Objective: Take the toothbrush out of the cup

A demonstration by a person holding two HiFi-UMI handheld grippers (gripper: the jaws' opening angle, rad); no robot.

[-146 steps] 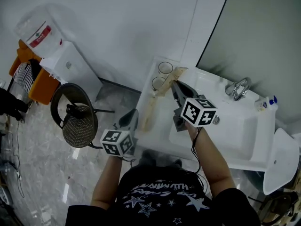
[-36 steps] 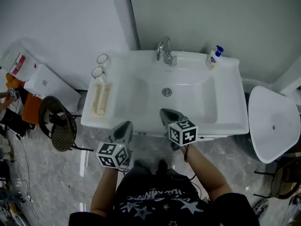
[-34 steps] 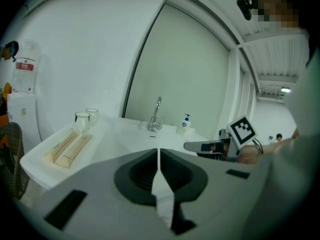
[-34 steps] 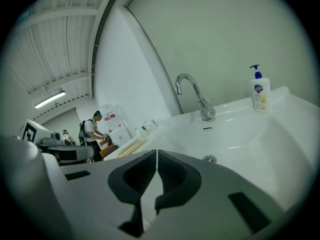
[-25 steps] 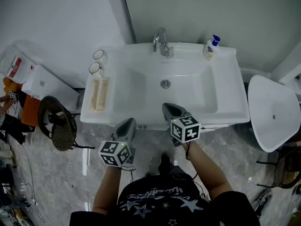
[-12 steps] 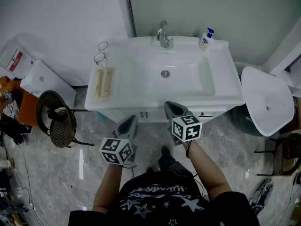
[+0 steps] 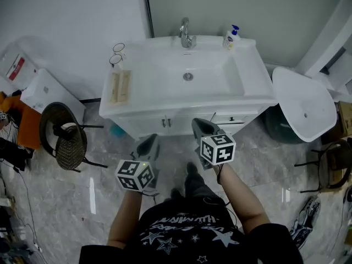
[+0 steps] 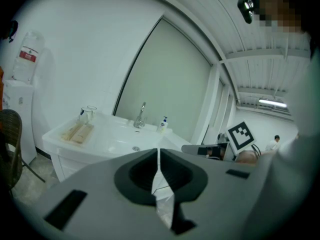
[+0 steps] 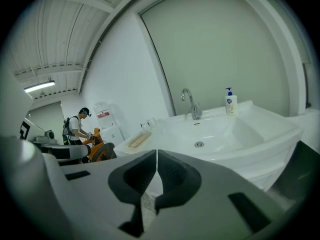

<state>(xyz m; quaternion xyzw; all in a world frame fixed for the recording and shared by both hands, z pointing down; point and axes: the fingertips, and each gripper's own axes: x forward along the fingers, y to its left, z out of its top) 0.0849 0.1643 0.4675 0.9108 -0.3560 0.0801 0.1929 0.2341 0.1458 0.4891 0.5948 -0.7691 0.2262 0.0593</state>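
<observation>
The person (image 7: pixel 184 232) in a black shirt stands a little way back from the sink (image 7: pixel 159 73), on the grey floor (image 7: pixel 82 202). Each hand holds a claw out toward the sink.

The left claw (image 7: pixel 149 143) is in front of the sink, on the sink's left half. Its two jaws are pressed together, with only a thin crack between them. Nothing is in them.

The right claw (image 7: pixel 199 124) is in front of the sink too, nearer the middle. Its jaws are also closed up tight, and it holds nothing. Neither claw touches the sink.

Under the sink is a white cupboard (image 7: pixel 165 122) with small handles.

On the sink's flat left side lie two pale tan pieces (image 7: pixel 120 86), side by side. Just behind them, at the sink's back left corner, stand two clear cups (image 7: pixel 116 54), one behind the other. They are far from both claws. The toothbrush is too small to pick out from here, so I cannot tell if it is in a cup.

At the back middle of the sink is a shiny tap (image 7: pixel 185 34). To the right of the tap stands a soap bottle (image 7: pixel 230 37) with a blue pump.

A round black chair (image 7: pixel 63 139) sits on the floor to the left of the sink. A big white rounded thing (image 7: pixel 305 103) is close by the sink's right side.
</observation>
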